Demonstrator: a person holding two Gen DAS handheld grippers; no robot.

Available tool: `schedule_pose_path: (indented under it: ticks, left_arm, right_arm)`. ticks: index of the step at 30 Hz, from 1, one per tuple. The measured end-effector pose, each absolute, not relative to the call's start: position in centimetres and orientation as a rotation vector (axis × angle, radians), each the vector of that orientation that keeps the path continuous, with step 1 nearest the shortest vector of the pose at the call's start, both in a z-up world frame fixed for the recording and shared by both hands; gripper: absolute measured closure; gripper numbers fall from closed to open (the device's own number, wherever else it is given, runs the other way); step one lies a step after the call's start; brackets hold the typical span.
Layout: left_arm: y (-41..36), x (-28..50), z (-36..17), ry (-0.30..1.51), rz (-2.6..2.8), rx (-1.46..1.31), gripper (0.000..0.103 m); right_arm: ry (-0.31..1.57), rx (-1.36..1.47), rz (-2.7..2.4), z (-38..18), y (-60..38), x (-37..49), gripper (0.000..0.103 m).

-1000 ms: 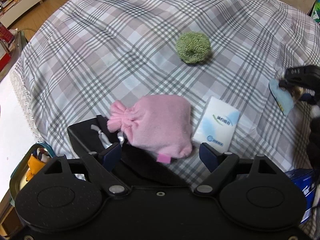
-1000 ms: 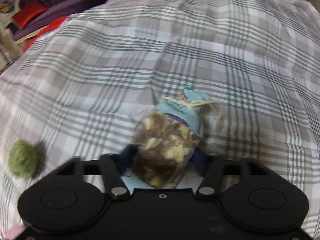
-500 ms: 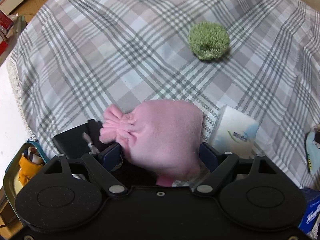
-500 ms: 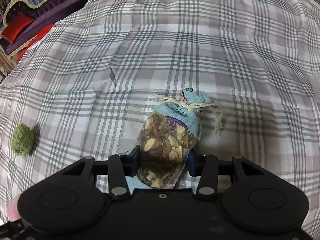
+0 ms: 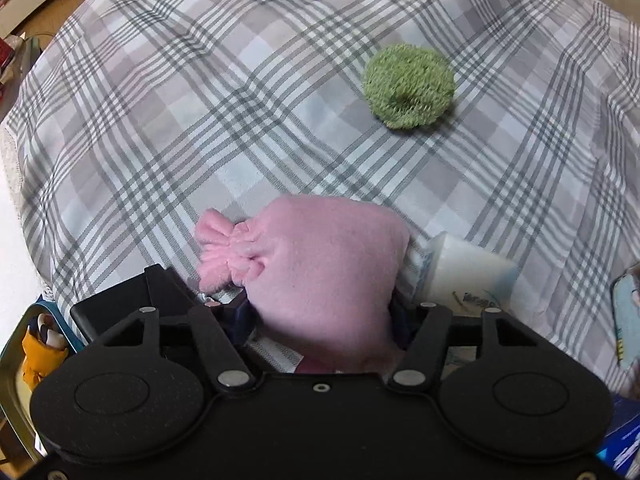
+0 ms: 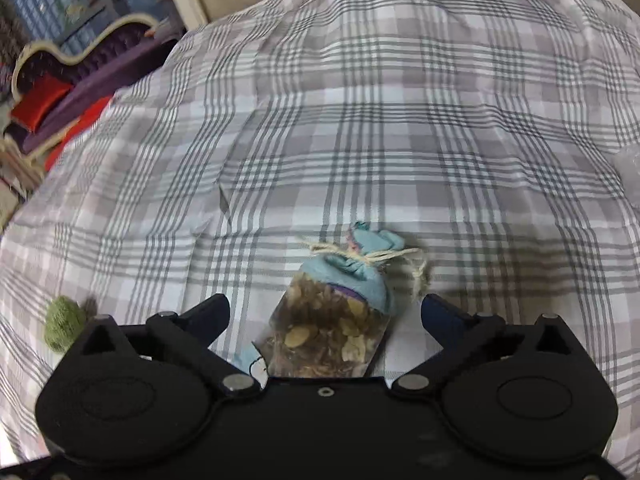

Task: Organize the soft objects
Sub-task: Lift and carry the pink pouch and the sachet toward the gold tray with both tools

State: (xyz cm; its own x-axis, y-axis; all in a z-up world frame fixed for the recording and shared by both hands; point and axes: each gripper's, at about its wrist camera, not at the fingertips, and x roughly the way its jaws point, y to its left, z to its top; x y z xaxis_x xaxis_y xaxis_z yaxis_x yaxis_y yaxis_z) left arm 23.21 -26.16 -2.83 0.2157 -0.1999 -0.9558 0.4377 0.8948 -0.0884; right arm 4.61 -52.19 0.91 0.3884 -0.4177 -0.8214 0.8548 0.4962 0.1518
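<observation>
Pink and soft, the drawstring pouch [image 5: 320, 276] sits squeezed between the two fingers of the left gripper [image 5: 320, 316]. Its tied, frilly end points to about 9 o'clock. Under its near edge lies a black case [image 5: 124, 304], at about 8 o'clock from the pouch. A white tissue pack [image 5: 460, 276] lies just beside the pouch at 3 o'clock. A fuzzy green scrunchie [image 5: 408, 88] lies well apart at about 1 o'clock, on the gray checked cloth [image 5: 200, 120].

Over on the right, the right gripper [image 6: 326, 316] has its fingers spread wide and holds nothing. A little see-through sachet [image 6: 332, 328] of dried bits lies on the cloth between the fingers, not touching either one. Its blue cloth top [image 6: 360, 276], tied with string, points to 12 o'clock. The green scrunchie [image 6: 64, 322] shows at 9 o'clock.
</observation>
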Motion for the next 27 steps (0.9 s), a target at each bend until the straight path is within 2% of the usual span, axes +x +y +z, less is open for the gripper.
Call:
schedule_pose_path:
  ticks: [5,7,9,10,13,16,21,27]
  left_arm:
    - [-26.6,23.1,-1.0,1.25,-0.46,0.195,0.044]
    - [-26.8,22.5,-0.2,1.238,-0.478,0.189,0.044]
    - [-26.8,21.8,0.7,1.23,-0.504,0.18,0.044]
    - [-26.8,21.4,1.1,1.226,-0.518,0.178,0.044]
    - [-26.7,19.8,2.2,1.217,-0.561,0.176,0.044]
    - [-26.3,18.1,3.3,1.214,-0.597,0.175,0.044]
    - [-24.6,15.6,5.4,1.19,-0.628,0.182,0.044]
    - [-22.3,12.7,7.3,1.178,-0.662,0.192,0.044]
  right_arm:
    - [0.932,0.567,-0.889,-1.1,-52.1,7.0,0.0]
    - [0.958,0.552,-0.894,-1.6,-52.1,7.4,0.006]
    - [0.959,0.561,-0.875,-1.6,-52.2,7.4,0.017]
    - [0.946,0.554,-0.876,-1.5,-51.9,7.2,0.031]
    - [0.915,0.509,-0.881,-0.8,-51.3,6.6,0.052]
    - [0.876,0.512,-0.865,0.0,-51.3,5.9,0.058]
    - [0.787,0.469,-0.817,3.3,-49.4,3.4,0.058]
    - [0.764,0.466,-0.701,7.3,-46.1,-0.5,0.058]
